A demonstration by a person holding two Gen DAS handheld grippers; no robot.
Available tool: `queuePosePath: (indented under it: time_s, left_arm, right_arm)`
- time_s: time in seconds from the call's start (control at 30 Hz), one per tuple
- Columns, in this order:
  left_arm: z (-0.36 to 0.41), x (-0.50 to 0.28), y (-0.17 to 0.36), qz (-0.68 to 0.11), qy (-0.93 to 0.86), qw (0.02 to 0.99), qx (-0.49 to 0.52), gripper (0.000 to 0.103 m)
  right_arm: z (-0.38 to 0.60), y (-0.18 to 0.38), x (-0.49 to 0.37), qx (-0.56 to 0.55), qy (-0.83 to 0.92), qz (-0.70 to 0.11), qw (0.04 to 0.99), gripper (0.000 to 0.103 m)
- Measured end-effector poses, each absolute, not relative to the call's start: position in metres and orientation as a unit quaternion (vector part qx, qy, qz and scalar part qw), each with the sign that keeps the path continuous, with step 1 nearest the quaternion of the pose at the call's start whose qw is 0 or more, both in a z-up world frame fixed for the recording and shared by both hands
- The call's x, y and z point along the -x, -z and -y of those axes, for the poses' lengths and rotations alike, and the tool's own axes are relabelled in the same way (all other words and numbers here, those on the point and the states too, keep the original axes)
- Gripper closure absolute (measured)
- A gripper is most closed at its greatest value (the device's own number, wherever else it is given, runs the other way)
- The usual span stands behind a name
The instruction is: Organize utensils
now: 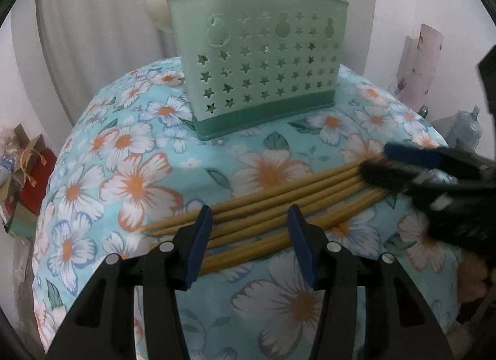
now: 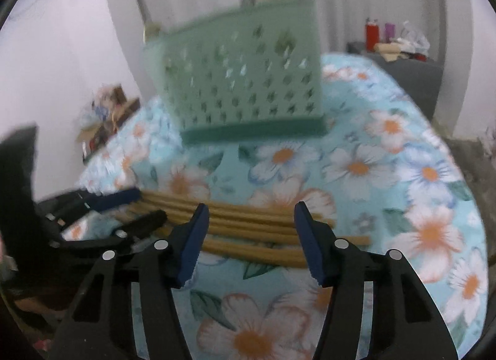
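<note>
Several wooden chopsticks [image 1: 263, 205] lie in a loose bundle across the flowered cloth; they also show in the right wrist view [image 2: 248, 223]. A green utensil basket [image 1: 263, 68] with star holes stands upright behind them, also in the right wrist view [image 2: 245, 81]. My left gripper [image 1: 249, 214] is open, its jaws straddling the bundle near its thin ends. My right gripper [image 2: 249, 209] is open over the thick ends. The right gripper shows at the right of the left wrist view [image 1: 375, 163], and the left gripper at the left of the right wrist view [image 2: 148, 206].
The table [image 1: 130, 180] is small and round under a blue flowered cloth that drops off on all sides. Gift bags [image 1: 28, 167] sit lower left. A dark stand with bottles [image 2: 400, 46] is at the far right. White curtains hang behind.
</note>
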State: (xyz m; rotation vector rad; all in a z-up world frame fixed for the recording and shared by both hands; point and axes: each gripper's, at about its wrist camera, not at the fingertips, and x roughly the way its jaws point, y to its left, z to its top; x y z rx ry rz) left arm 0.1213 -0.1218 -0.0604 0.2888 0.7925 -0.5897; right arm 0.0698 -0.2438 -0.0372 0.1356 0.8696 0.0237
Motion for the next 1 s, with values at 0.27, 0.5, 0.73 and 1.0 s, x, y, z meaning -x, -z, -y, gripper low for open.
queuePosePath:
  time_s: [0.27,0.5,0.73,1.0]
  left_arm:
    - [0.115,-0.105,0.061,-0.379,0.287,0.869,-0.137,0.054]
    - [0.109,-0.088,0.063,-0.382,0.289,0.865,-0.151,0.052]
    - [0.112,-0.075,0.064,-0.376,0.282,0.865,-0.177,0.052]
    - [0.098,-0.071,0.059,-0.398,0.302,0.854,-0.144,0.052]
  right_arm:
    - [0.223,0.044,-0.051,-0.003,0.001,-0.424,0.906,0.049]
    - [0.212,0.046,-0.032,0.026,0.008,-0.421,0.907,0.049]
    - [0.213,0.044,-0.023,0.011,-0.002,-0.427,0.904,0.049]
    - [0.217,0.039,-0.014,-0.023,-0.019,-0.44,0.898,0.049]
